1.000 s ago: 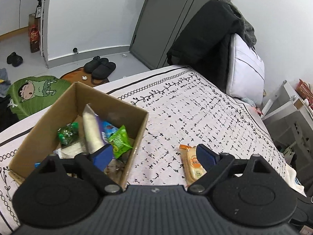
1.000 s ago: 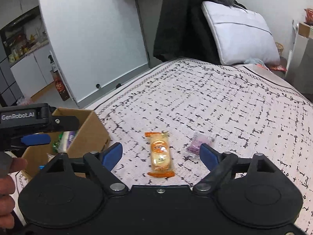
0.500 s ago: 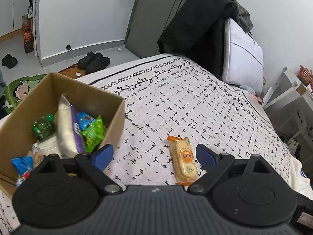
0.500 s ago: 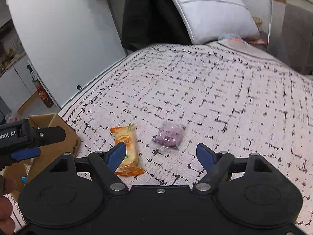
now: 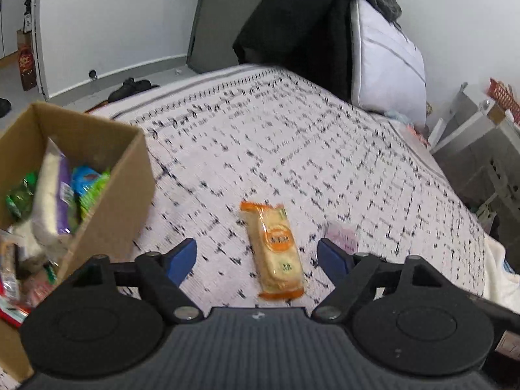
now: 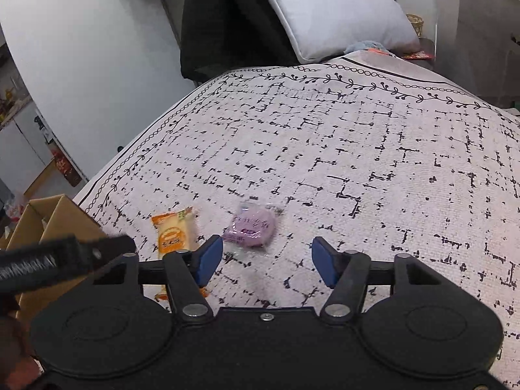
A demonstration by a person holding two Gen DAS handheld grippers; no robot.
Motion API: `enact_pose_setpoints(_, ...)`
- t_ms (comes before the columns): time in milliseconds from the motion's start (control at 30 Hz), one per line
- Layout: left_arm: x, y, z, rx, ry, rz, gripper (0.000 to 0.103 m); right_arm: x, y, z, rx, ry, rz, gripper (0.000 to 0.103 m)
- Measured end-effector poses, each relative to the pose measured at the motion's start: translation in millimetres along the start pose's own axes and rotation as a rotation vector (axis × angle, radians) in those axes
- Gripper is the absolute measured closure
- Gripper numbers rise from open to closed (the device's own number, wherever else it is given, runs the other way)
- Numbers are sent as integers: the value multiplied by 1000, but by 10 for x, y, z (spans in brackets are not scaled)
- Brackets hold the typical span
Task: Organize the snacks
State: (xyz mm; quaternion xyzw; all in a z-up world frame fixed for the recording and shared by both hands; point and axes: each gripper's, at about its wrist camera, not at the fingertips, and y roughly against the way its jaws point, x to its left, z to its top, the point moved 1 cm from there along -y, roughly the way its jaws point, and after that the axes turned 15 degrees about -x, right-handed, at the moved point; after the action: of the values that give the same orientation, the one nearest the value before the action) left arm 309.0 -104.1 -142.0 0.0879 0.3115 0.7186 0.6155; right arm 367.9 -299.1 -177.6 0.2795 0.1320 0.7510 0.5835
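An orange-wrapped cracker pack (image 5: 274,248) lies on the patterned bedspread, between the blue fingers of my open left gripper (image 5: 256,256). A small purple snack pack (image 5: 343,239) lies just right of it. The cardboard box (image 5: 117,191) at left holds several snacks. In the right wrist view the purple pack (image 6: 252,229) sits just ahead of my open right gripper (image 6: 266,261), nearer its left finger. The orange pack (image 6: 175,234) lies to the left, partly behind that finger. The left gripper's body (image 6: 61,260) reaches in from the left over the box (image 6: 52,217).
A white pillow (image 5: 386,61) and dark clothing (image 5: 292,26) stand at the bed's head. Grey furniture (image 5: 481,156) stands by the right side of the bed. Shoes (image 5: 130,87) lie on the floor beyond the bed's far edge.
The left gripper swung right from over the box until the orange pack sits between its fingers. The right gripper shifted right and closer, from the orange pack to the purple pack.
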Motion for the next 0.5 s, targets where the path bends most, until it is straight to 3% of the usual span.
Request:
enact_pose_setpoints(367,-54,-255,-150,44,5,13,38,-110,-265,-73,18,-50,56,57)
enact_pose_setpoints(500,-72,-359,-171,58,5,17,42,-105,-359,-107,28,-37,73,70)
